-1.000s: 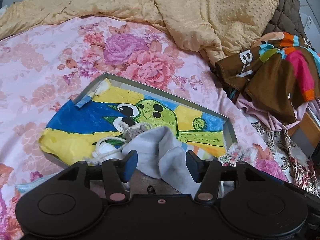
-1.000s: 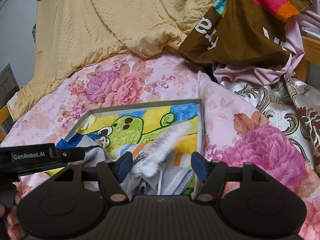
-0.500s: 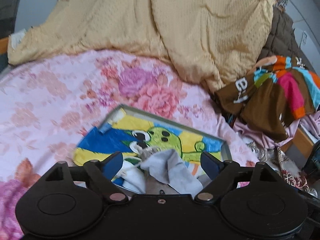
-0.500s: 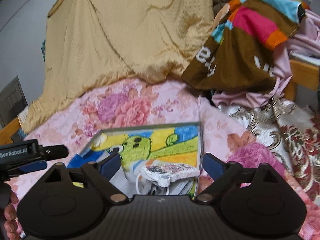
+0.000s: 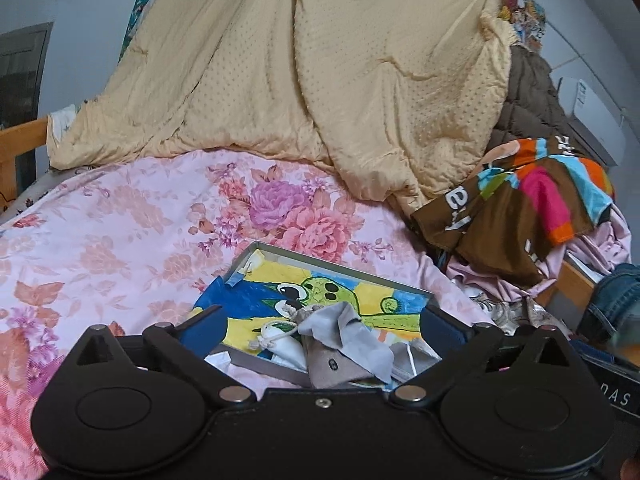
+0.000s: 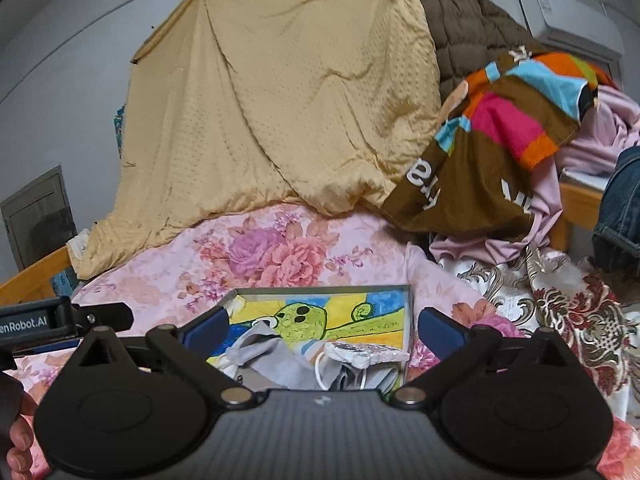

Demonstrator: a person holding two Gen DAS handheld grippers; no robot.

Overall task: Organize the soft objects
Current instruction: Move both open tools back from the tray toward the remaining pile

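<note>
1. Both grippers hang above the near end of a bed with their jaws spread wide, having just been opening: the left gripper (image 5: 320,326) and the right gripper (image 6: 323,326) each hold nothing, the small fabric items lying below and beyond the blue pads rather than between them.
2. Behind them, a tan quilted blanket (image 5: 320,80) drapes high across the back of the bed and falls onto the pink floral bedspread (image 5: 120,232), which covers most of the mattress.
3. To the right, a brown garment with bright stripes (image 5: 520,208) lies heaped over pale pink cloth, with a dark quilted jacket (image 6: 468,28) piled above it.
4. On the bedspread, near the grippers, sits a shallow grey tray (image 5: 340,266) lined with a picture of a green cartoon creature on blue and yellow.
5. Inside the tray's near end, the soft objects lie together: a grey cloth pouch (image 5: 340,332) folded over itself in the middle, and a small white drawstring bag (image 5: 280,340) just beside it on the left, its cord looped on top.
6. Seen from the right wrist, a flat white textured piece (image 6: 366,354) rests across the tray's near right corner, on top of grey fabric and a white cord.
7. At the lower left of that view, part of a person's hand (image 6: 18,440) grips the left tool's handle.
</note>
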